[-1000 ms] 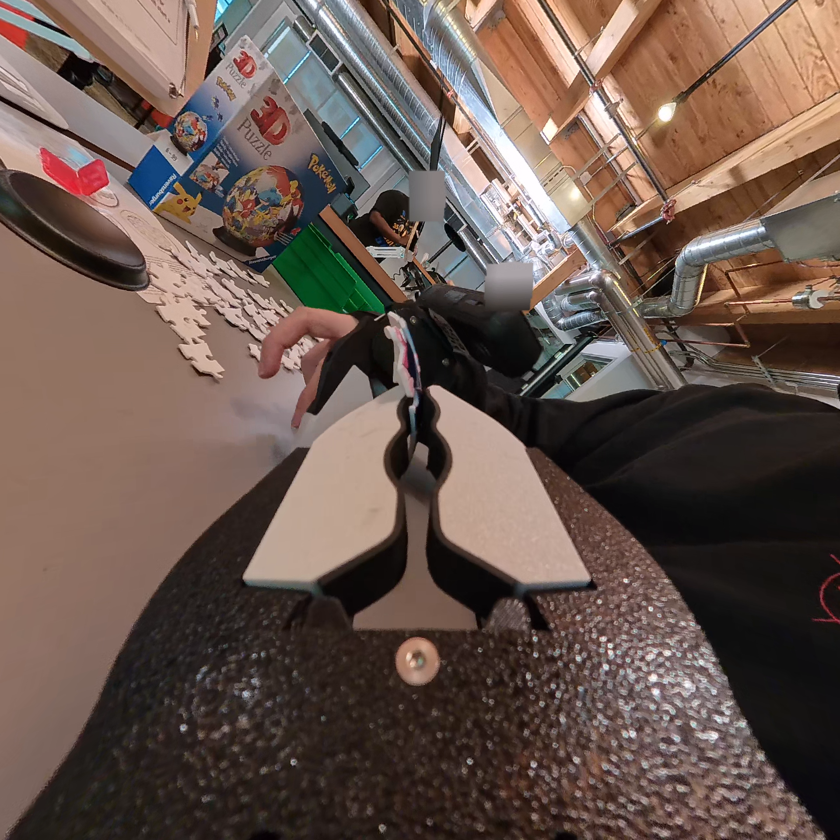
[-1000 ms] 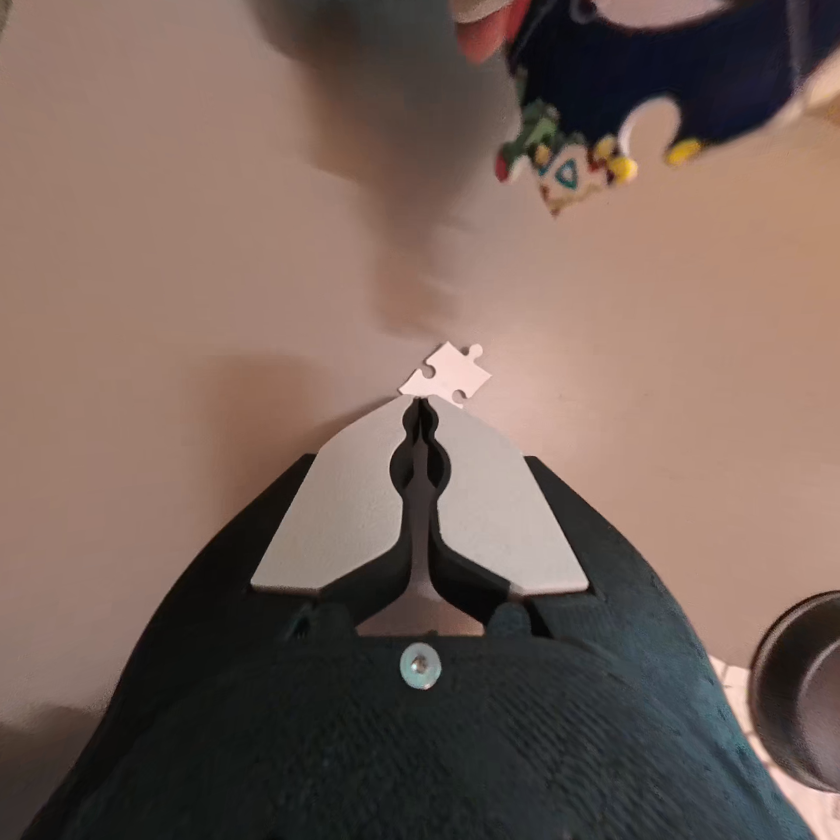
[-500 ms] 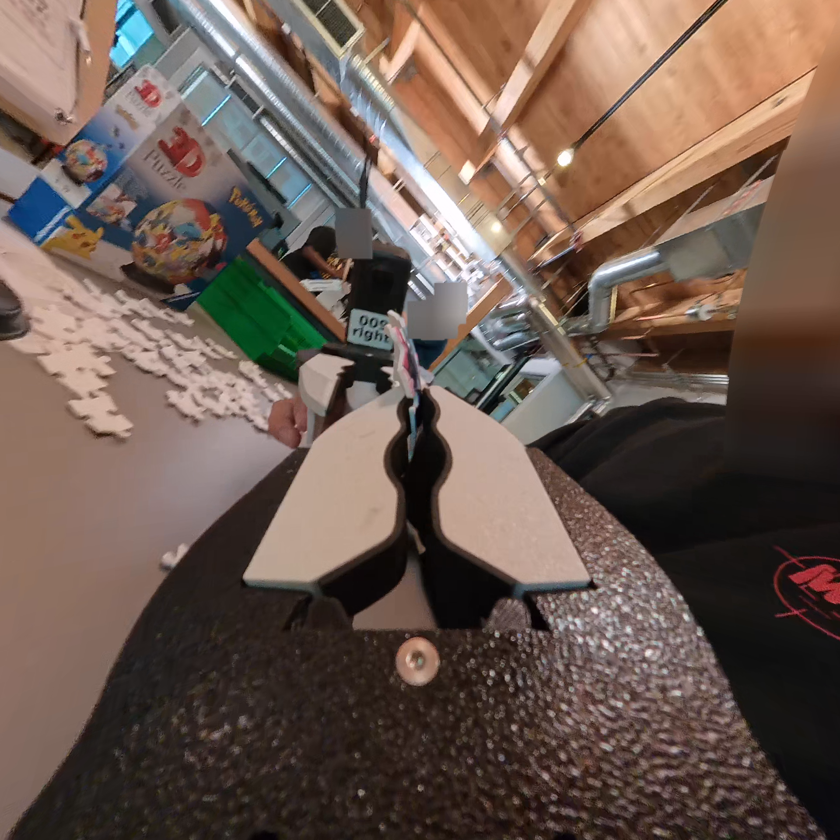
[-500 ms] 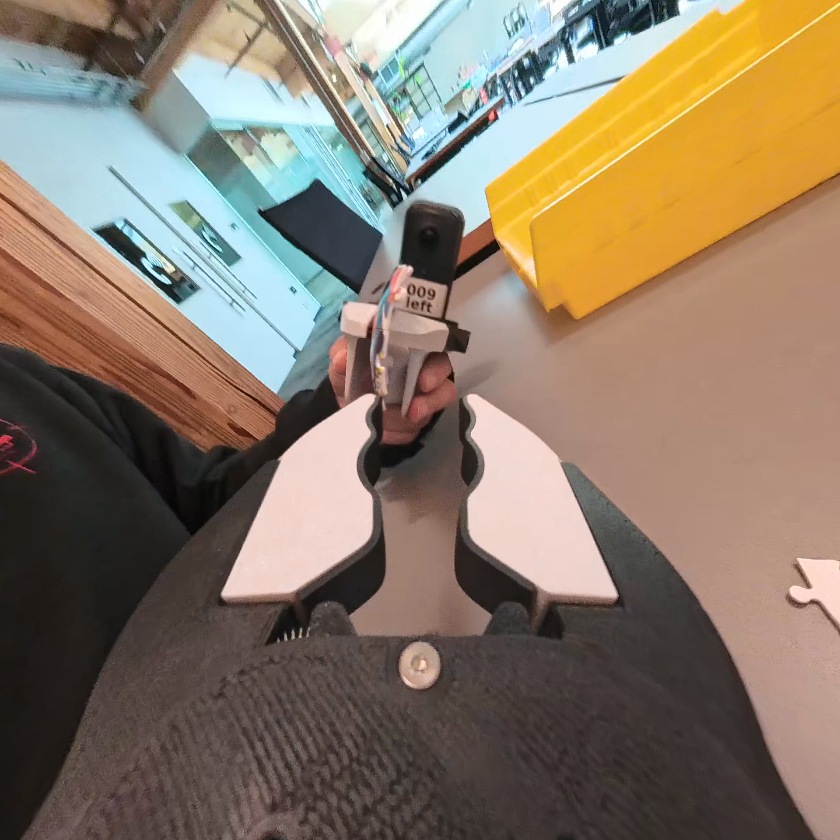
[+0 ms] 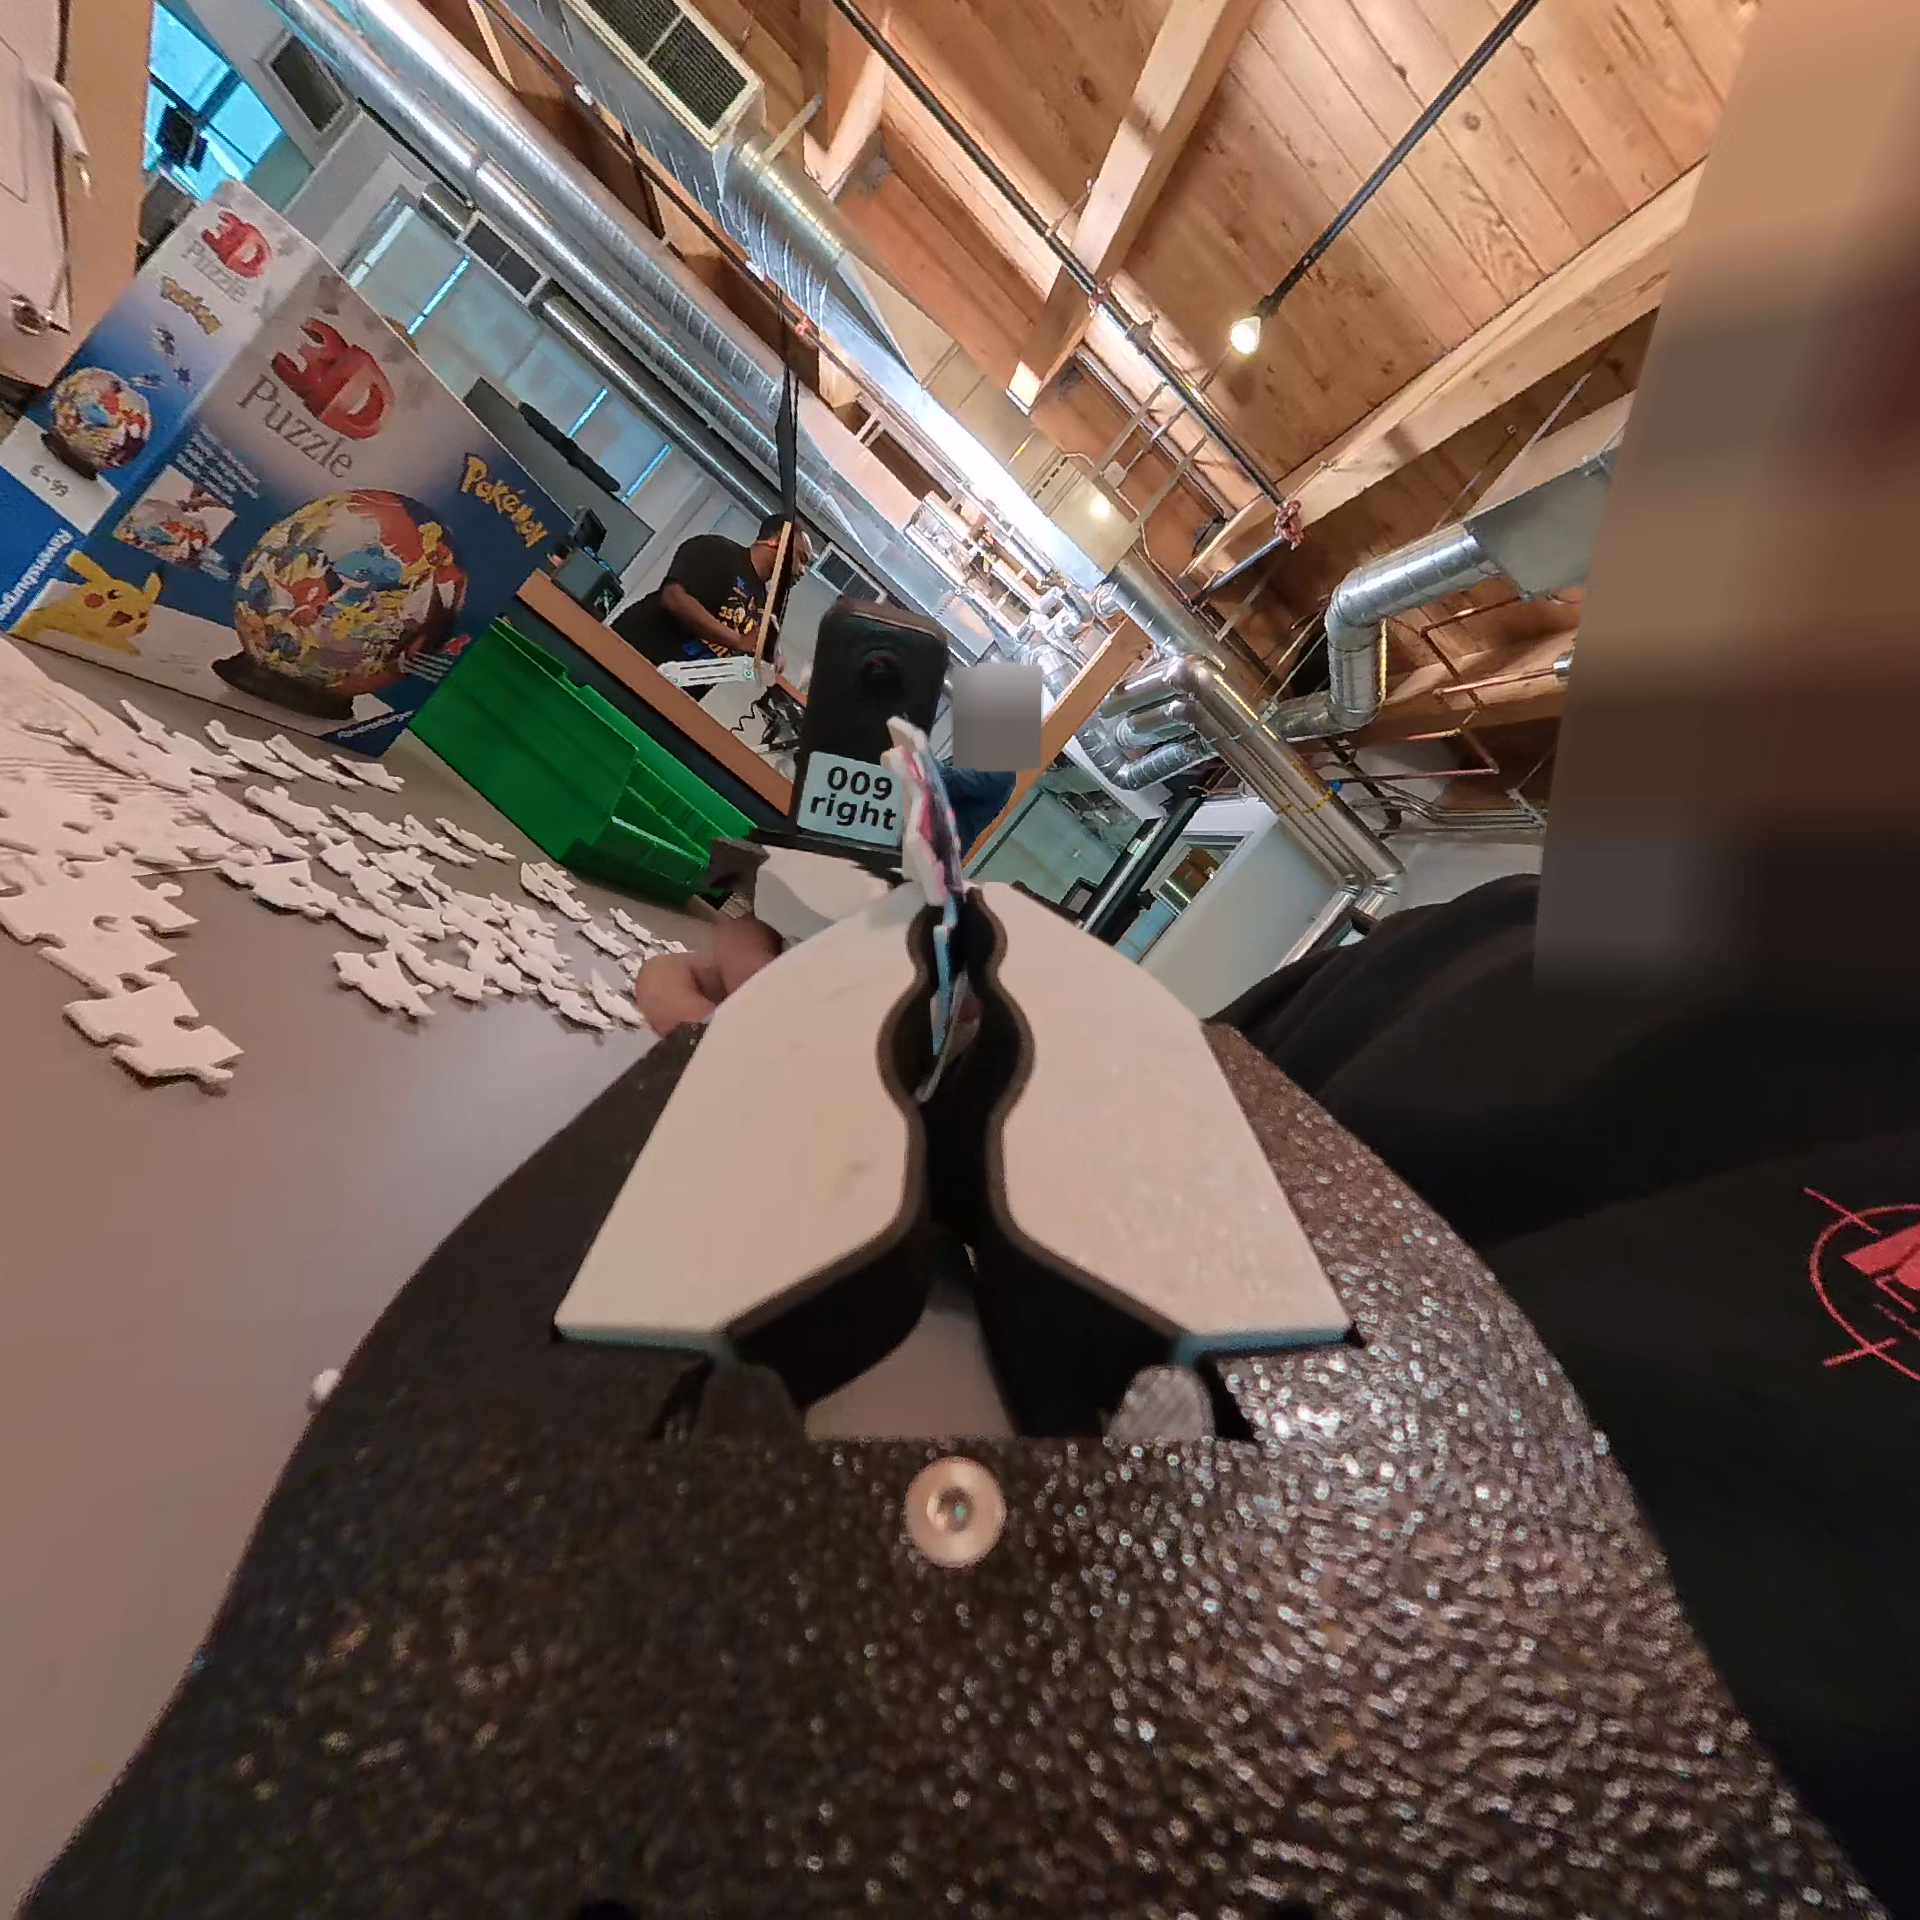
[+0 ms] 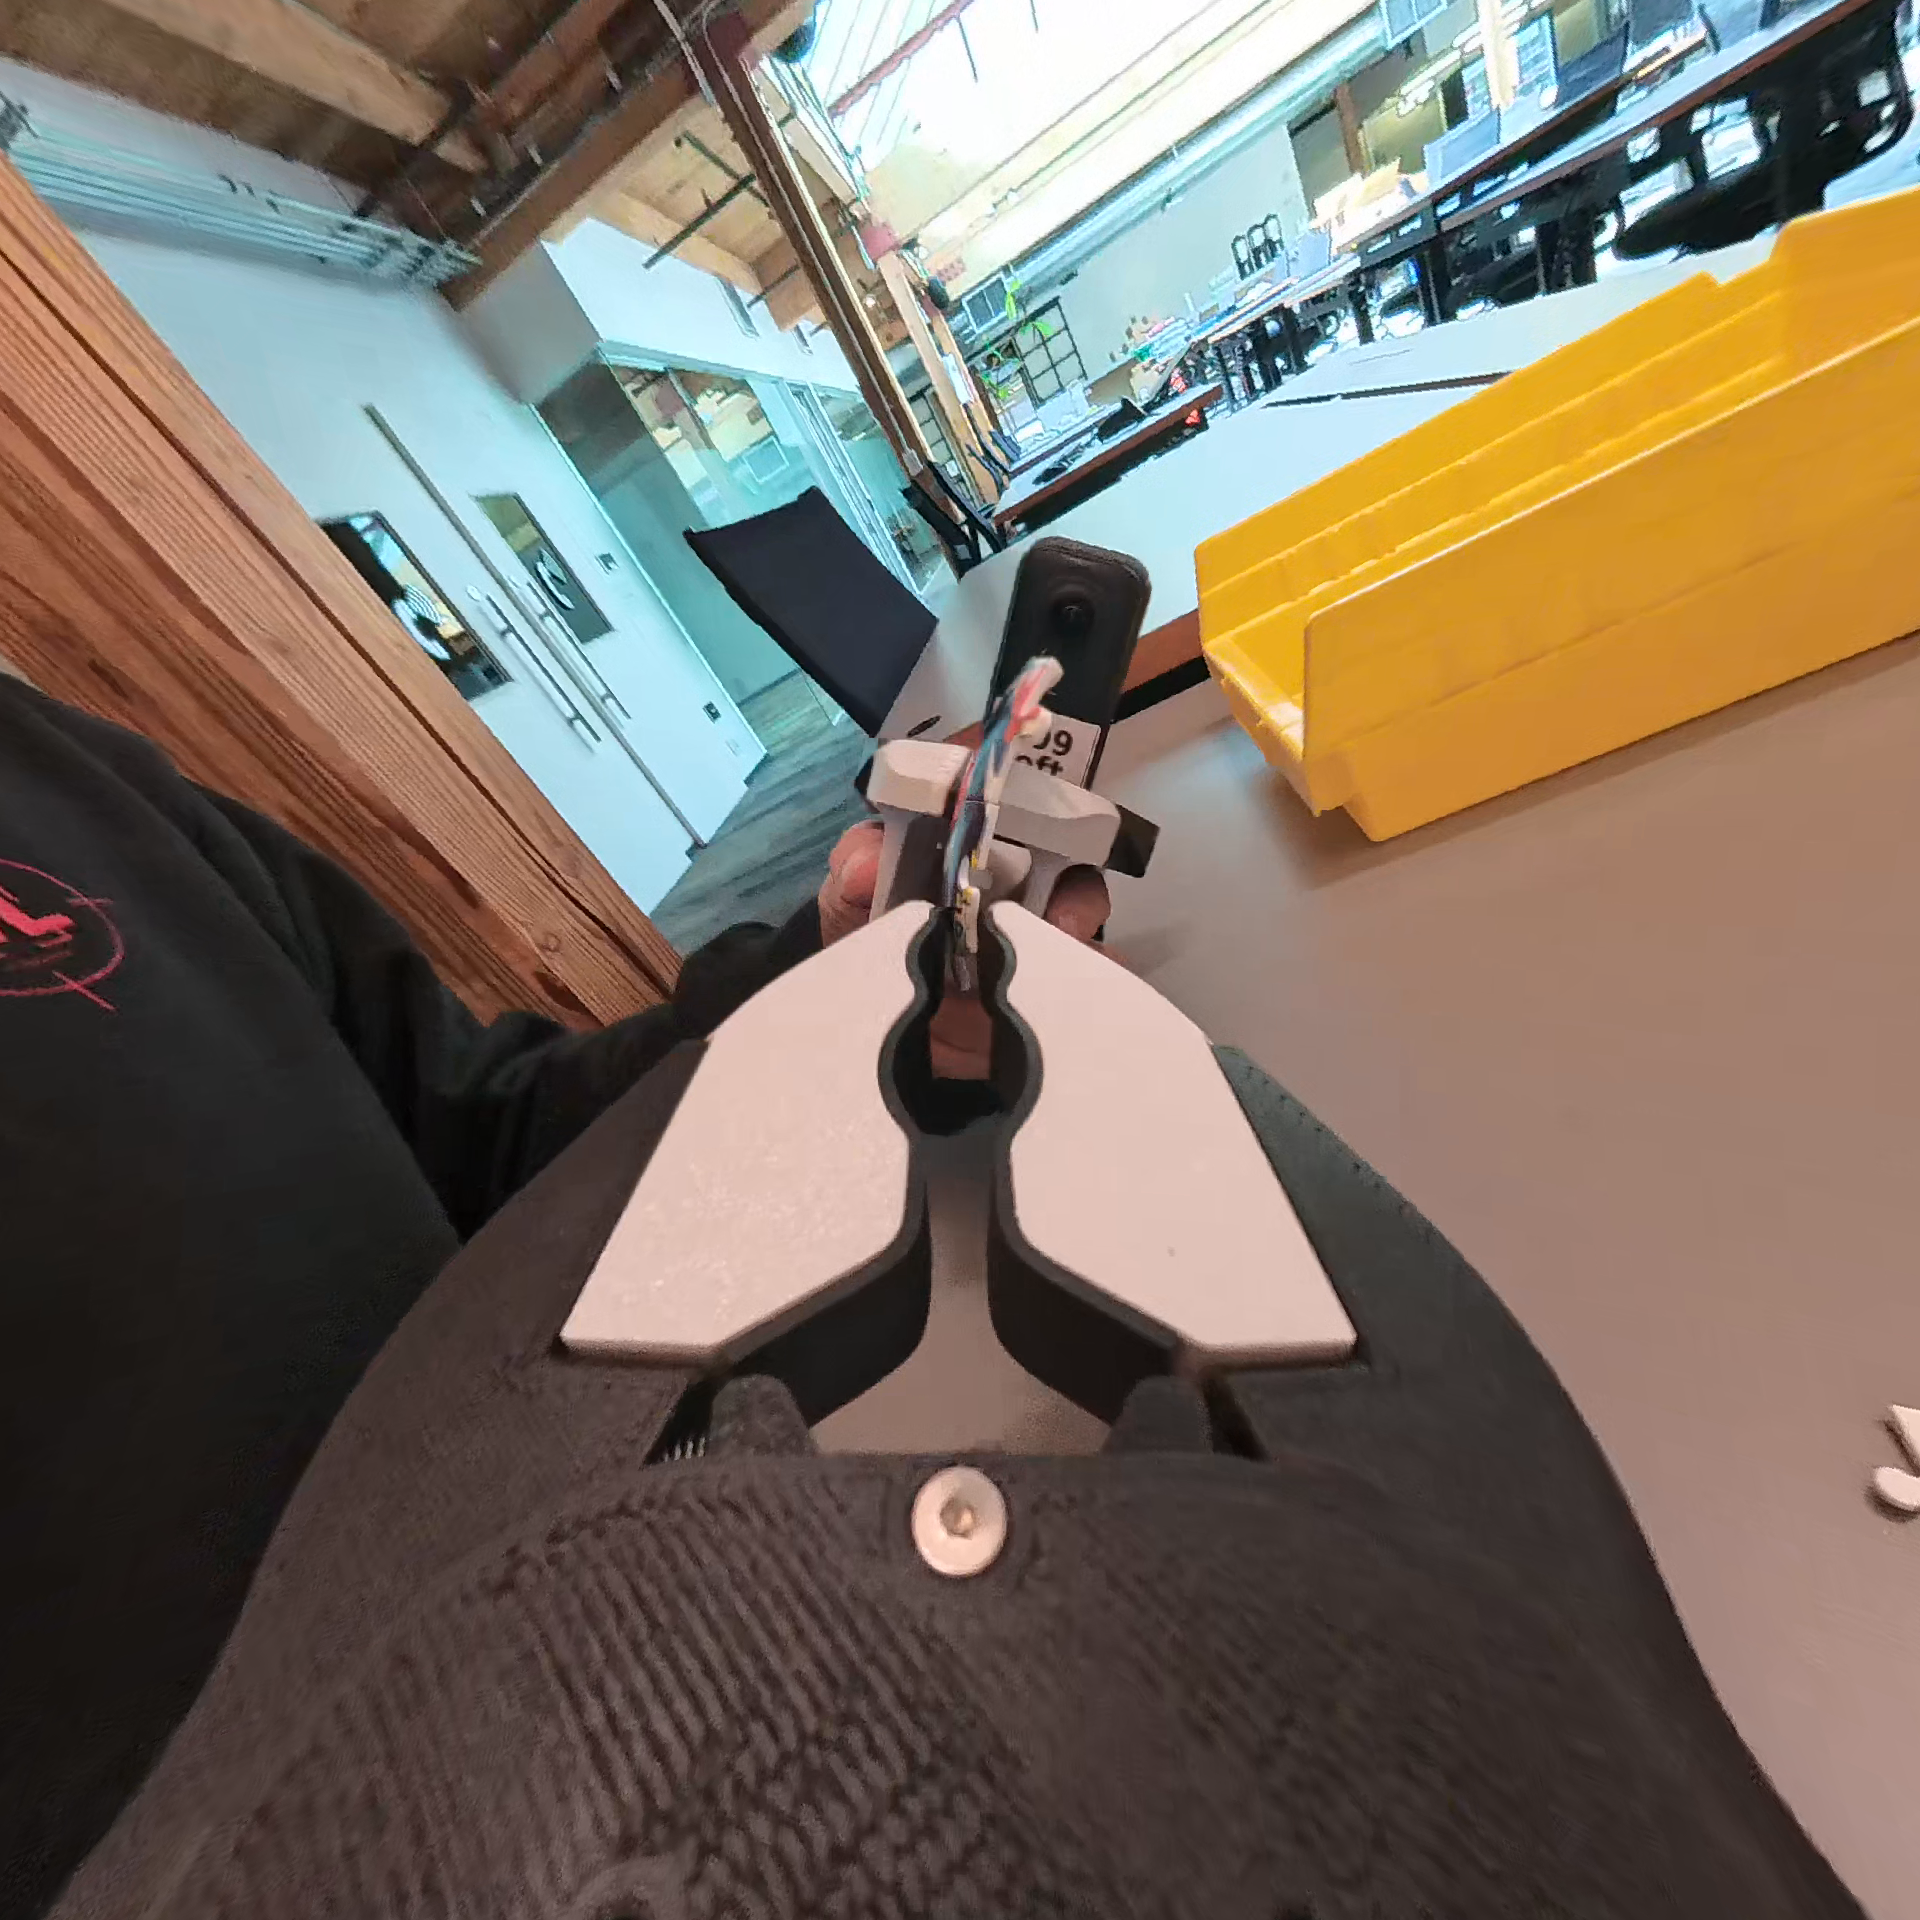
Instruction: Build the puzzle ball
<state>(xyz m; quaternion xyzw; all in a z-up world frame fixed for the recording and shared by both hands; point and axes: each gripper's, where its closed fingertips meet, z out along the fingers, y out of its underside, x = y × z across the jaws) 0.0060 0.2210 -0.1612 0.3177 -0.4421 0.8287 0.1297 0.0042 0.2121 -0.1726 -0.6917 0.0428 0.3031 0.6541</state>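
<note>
A joined section of coloured puzzle pieces [image 5: 928, 805] stands edge-on between my two grippers, which face each other above the grey table. My left gripper [image 5: 951, 909] is shut on it, with the section sticking up past the tips. My right gripper [image 6: 961, 920] has its tips closed on the section's [image 6: 992, 774] near edge. The right gripper also shows in the left wrist view [image 5: 805, 894], and the left gripper in the right wrist view [image 6: 987, 821]. Hands hold both grippers.
Several loose white puzzle pieces [image 5: 416, 914] lie on the table [image 5: 208, 1195] at the left, before the puzzle box [image 5: 291, 499] and green bins [image 5: 582, 769]. Yellow bins [image 6: 1558, 520] stand at the far right. One white piece [image 6: 1901, 1475] lies at the right edge. Left and right tips are no more than a few centimetres apart.
My right gripper let go of a white piece on the table, lifted up to face the left gripper, opened, and has now closed on the coloured section. The left gripper turned toward it.
</note>
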